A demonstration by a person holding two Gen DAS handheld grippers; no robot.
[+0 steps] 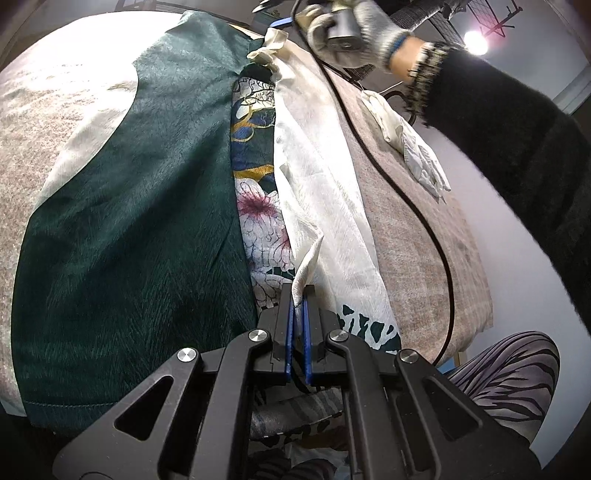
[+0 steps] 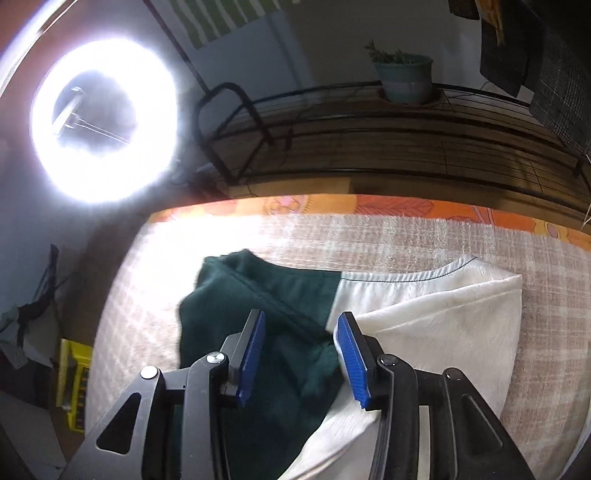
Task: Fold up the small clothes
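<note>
A small garment with a dark green panel, a floral strip and a cream panel lies on the beige mat. My left gripper is shut on a corner of the cream cloth and holds it lifted. In the right wrist view the same garment shows its green part and cream part. My right gripper is open just above the seam between the two parts. The gloved hand holding the right gripper shows at the top of the left wrist view.
A second cream cloth lies crumpled at the mat's right edge. A black cable runs across the mat. A bright ring light, a wire shelf with a potted plant, and a yellow box stand beyond the mat.
</note>
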